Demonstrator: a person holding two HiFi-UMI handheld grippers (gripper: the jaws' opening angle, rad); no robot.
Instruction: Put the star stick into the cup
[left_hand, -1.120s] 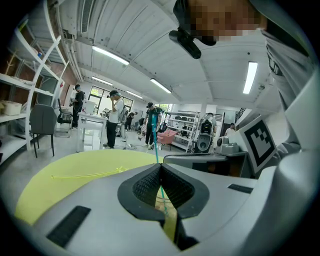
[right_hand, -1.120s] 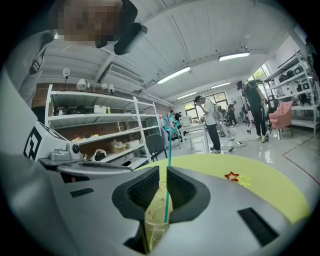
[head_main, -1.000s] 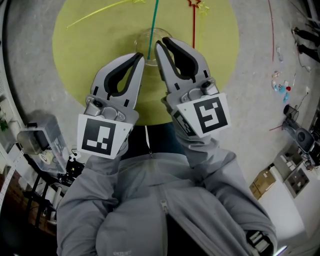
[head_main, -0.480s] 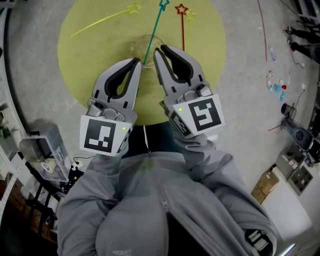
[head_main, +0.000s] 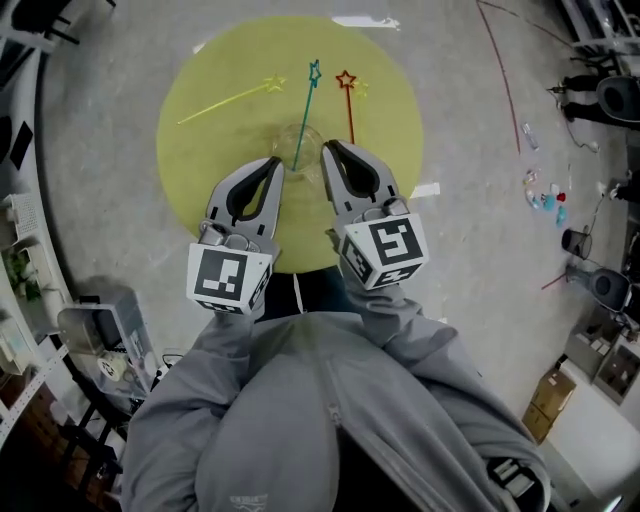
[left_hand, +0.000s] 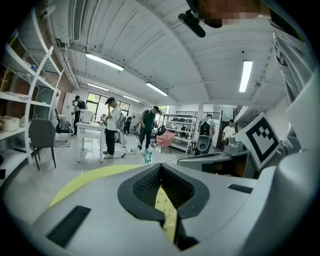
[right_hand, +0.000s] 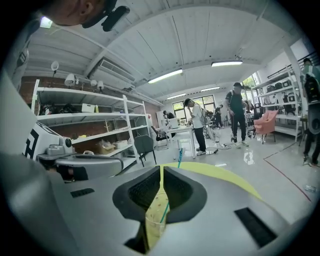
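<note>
Our left tool and right tool, both closed and empty, flank the cup. The teal star stick stands inside.

We find the cup on the mat, the star stick standing in it. A second stick lies far-left of it, and a third stick far-right.

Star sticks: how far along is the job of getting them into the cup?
Done: the teal star stick stands in the clear cup. In hand: nothing. The left gripper and right gripper sit near the cup, fingers closed and empty. Possibly left: the yellow star stick and red star stick lie on the mat.
</note>
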